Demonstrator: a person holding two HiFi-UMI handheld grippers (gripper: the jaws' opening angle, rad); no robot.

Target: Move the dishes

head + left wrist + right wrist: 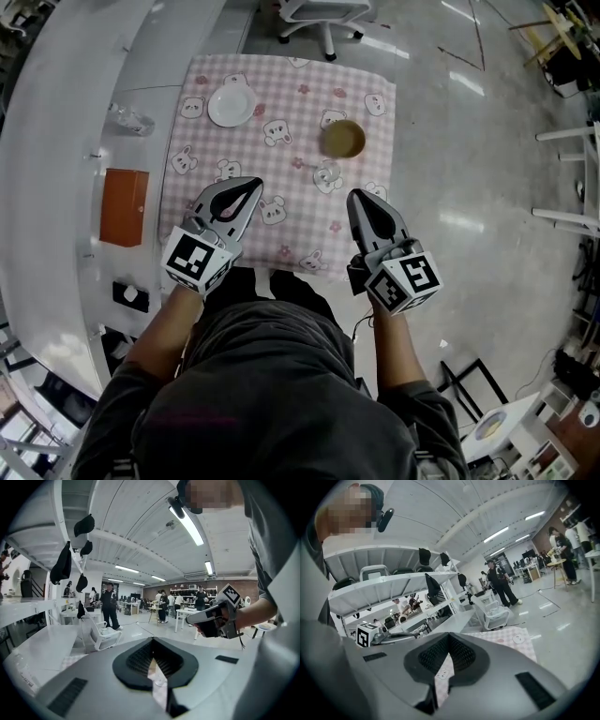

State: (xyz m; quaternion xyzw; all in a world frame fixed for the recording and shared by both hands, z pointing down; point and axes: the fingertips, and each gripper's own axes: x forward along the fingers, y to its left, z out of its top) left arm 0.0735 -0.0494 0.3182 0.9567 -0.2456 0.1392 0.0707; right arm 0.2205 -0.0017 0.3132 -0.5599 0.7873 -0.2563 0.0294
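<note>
A pink checked cloth (pixel 291 112) with bear prints holds the dishes. On it sit a white plate (pixel 230 105) at the far left, an olive bowl (pixel 343 139) at the far right, and a small clear glass (pixel 326 175) nearer me. My left gripper (pixel 253 185) hovers over the cloth's near left part, jaws shut and empty. My right gripper (pixel 357 195) hangs over the near right part, just short of the glass, also shut and empty. The left gripper view shows its closed tips (pixel 152 639) and the right gripper (pixel 218 616) beside it. The right gripper view shows closed tips (pixel 449 635) over the cloth.
A white curved counter (pixel 56 141) runs along the left with an orange box (pixel 124 206), a clear plastic item (pixel 131 119) and a small black device (pixel 130 296). A white office chair (pixel 323 14) stands beyond the cloth. Shiny floor lies to the right.
</note>
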